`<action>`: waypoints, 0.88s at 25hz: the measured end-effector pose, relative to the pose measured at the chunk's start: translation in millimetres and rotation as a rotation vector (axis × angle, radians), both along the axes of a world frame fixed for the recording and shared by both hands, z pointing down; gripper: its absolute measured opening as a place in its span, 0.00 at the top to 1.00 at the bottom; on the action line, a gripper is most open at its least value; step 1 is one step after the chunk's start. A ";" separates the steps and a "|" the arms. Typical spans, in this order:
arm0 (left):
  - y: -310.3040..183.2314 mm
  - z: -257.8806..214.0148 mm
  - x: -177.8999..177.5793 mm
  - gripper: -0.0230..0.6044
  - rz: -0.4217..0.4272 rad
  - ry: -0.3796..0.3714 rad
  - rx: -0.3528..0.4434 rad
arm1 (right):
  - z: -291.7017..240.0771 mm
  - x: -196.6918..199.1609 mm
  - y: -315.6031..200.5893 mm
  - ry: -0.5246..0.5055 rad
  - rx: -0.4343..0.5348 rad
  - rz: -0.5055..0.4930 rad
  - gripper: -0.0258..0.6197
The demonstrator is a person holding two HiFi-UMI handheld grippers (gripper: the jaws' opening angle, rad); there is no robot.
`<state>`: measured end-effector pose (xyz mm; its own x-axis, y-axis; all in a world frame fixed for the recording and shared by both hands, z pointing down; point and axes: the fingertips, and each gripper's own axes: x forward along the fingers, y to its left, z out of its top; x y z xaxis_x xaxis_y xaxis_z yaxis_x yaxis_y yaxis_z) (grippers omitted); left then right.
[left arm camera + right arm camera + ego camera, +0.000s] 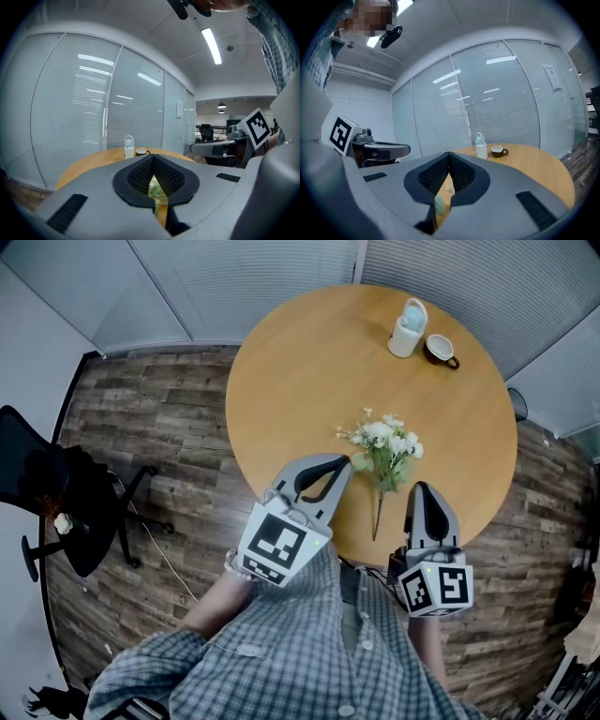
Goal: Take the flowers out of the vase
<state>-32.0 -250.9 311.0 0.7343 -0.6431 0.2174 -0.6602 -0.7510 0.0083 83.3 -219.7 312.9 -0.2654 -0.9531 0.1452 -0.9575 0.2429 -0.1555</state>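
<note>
Head view shows left gripper [341, 466] and right gripper [419, 487], jaws pressed together, flanking flowers [385, 445] on table [300, 362].

left gripper [339, 465]: fingers together, empty | right gripper [421, 489]: fingers together, empty

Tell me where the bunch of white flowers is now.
Head view: the bunch of white flowers lies flat on the round wooden table, near its close edge, between the left gripper and the right gripper.
</note>
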 end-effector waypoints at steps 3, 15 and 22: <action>0.9 0.3 -0.1 0.95 -0.001 0.003 -0.005 | 1.1 -0.3 1.5 0.002 -0.003 -0.001 0.95; 2.6 2.5 -2.9 0.95 -0.006 0.003 -0.010 | 7.8 -0.5 3.8 0.009 -0.019 -0.003 0.95; 3.2 4.3 -7.4 0.95 -0.017 0.002 -0.015 | 12.2 -5.8 3.5 0.000 -0.033 -0.023 0.95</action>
